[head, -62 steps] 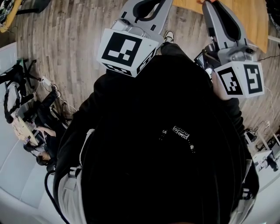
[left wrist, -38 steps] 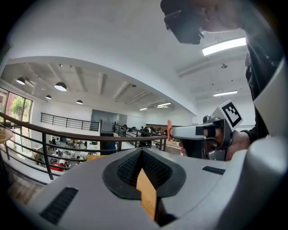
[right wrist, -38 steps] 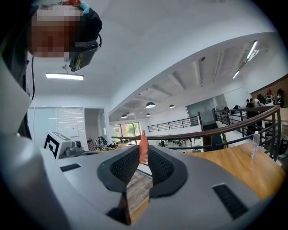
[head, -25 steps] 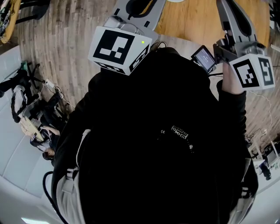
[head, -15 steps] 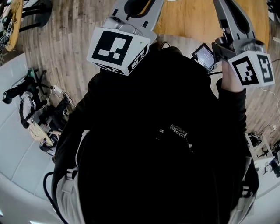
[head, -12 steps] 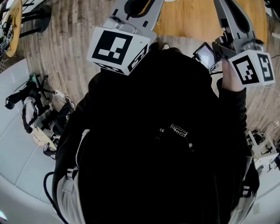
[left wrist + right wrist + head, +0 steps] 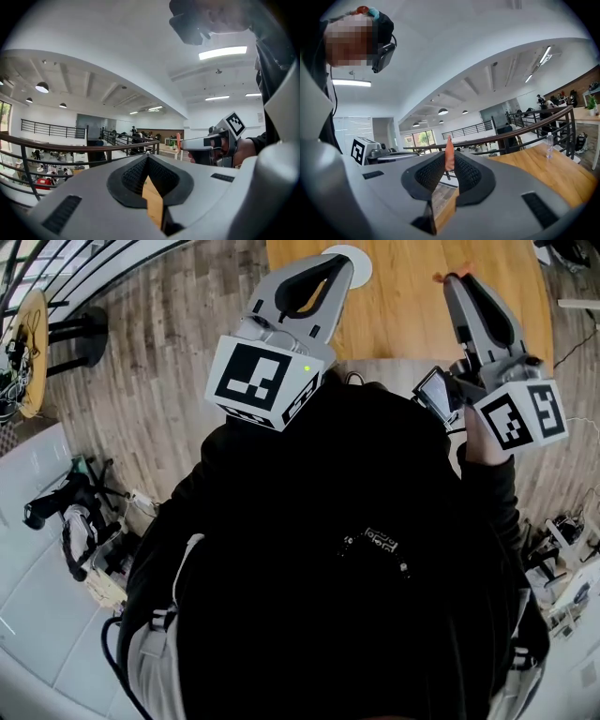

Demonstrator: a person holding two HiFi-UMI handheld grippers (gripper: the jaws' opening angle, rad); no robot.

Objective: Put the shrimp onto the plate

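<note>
Shrimp (image 7: 449,153) sat pinched in the right gripper (image 7: 457,282) — left gripper (image 7: 333,268) closed, empty — carrying it over the plate (image 7: 362,262) seemed next.

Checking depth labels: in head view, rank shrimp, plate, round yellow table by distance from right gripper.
1. shrimp, between the jaws of the right gripper.
2. plate, on the wooden table, to its left.
3. round yellow table, far left edge.

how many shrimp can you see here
1. The shrimp is pinched between the tips of the right gripper, held in the air over the wooden table. Others may be hidden beyond the views.
</note>
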